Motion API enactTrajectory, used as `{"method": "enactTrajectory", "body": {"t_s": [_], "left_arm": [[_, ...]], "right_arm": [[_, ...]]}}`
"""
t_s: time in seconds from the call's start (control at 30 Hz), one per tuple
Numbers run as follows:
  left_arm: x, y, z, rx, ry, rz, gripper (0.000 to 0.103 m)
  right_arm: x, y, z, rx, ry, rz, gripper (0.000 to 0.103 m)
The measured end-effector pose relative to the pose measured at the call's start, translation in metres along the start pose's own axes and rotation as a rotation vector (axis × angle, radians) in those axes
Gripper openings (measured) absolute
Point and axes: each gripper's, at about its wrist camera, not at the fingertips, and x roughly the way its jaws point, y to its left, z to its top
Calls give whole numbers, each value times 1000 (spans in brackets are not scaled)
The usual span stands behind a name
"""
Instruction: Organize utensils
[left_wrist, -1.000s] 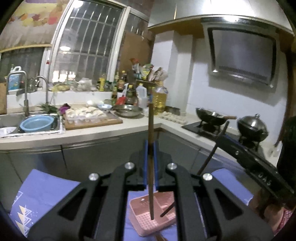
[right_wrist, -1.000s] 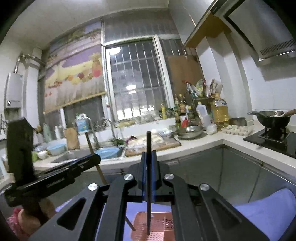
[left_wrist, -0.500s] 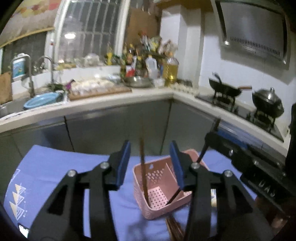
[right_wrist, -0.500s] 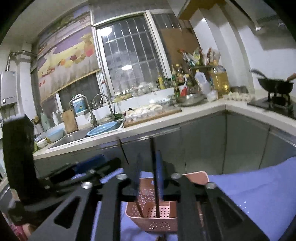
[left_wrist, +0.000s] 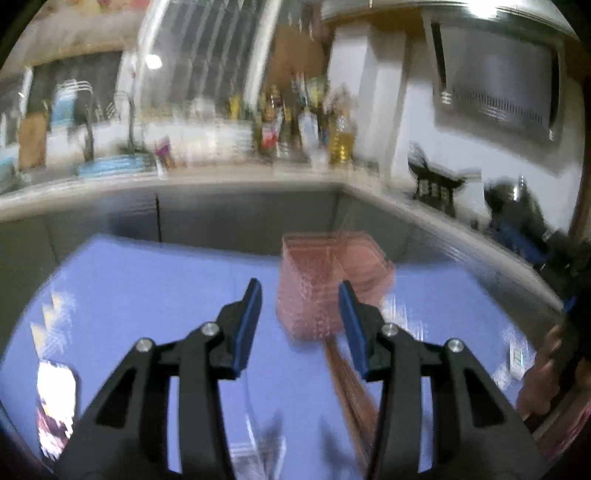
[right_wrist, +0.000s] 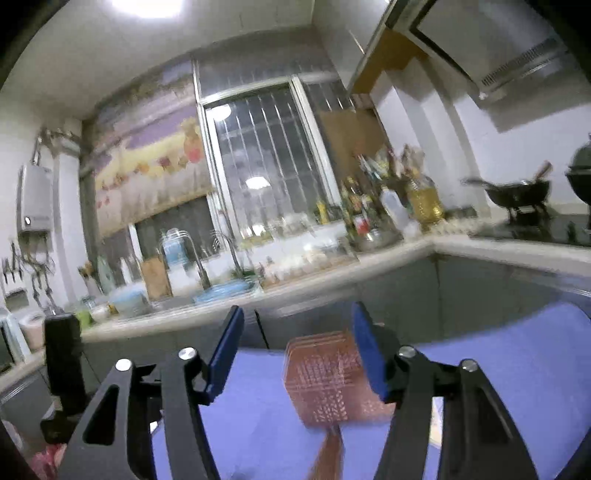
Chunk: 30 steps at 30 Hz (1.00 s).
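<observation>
Motion blur smears both wrist views, the left one most. The left tool (left_wrist: 300, 301) hangs with its blue-padded black fingers (left_wrist: 246, 321) spread and nothing between them; its jaws have just been narrowing slightly after opening. Beyond its tips, a pink perforated plastic basket (left_wrist: 325, 280) stands on the blue cloth-covered surface (left_wrist: 147, 295), a little right of the midline. A bundle of brown wooden chopsticks (left_wrist: 345, 391) lies flat on the cloth just in front of the basket, running toward the camera beside the right finger. Whether any chopsticks stand inside the basket cannot be told through the blur.

The right tool (right_wrist: 297, 345) is also spread and empty, and its jaws have just been opening wider. From that view the same basket (right_wrist: 325, 380) sits between the fingertips but farther off, not touched by either pad, with the chopstick bundle (right_wrist: 328, 454) below it. At the left edge of that view stands the black body of the other handheld device, with a bit of the person's hand (right_wrist: 44, 458) under it.

Behind the cloth run grey cabinet fronts (right_wrist: 480, 291), a pale countertop with sink, bottles and a black wok (right_wrist: 517, 192) on the stove.
</observation>
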Motion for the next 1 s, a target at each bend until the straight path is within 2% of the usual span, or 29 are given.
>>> {"method": "enactTrajectory", "body": {"t_s": [0.03, 0.13, 0.2, 0.27, 0.37, 0.43, 0.6, 0.77, 1.0], "left_arm": [[8, -1, -15, -1, 63, -24, 27], [38, -10, -58, -22, 256, -91, 16], [51, -21, -80, -19, 342, -136, 15], [56, -32, -94, 0, 386, -162, 15], [64, -43, -109, 29, 435, -153, 15], [73, -46, -117, 41, 468, -130, 15], [73, -46, -119, 53, 462, -114, 15], [68, -47, -119, 52, 458, -97, 15], [69, -51, -119, 75, 448, -81, 15]], "right_arm": [[-2, -2, -18, -10, 58, -26, 45], [7, -8, -75, -29, 282, -83, 29], [13, -12, -106, -33, 408, -103, 26], [17, -15, -130, -30, 509, -101, 25], [19, -15, -150, -38, 590, -101, 25], [16, -15, -161, -41, 614, -99, 25], [21, -11, -171, -51, 662, -87, 25], [22, -6, -174, -95, 660, -87, 25], [24, -7, -173, -81, 671, -91, 25]]}}
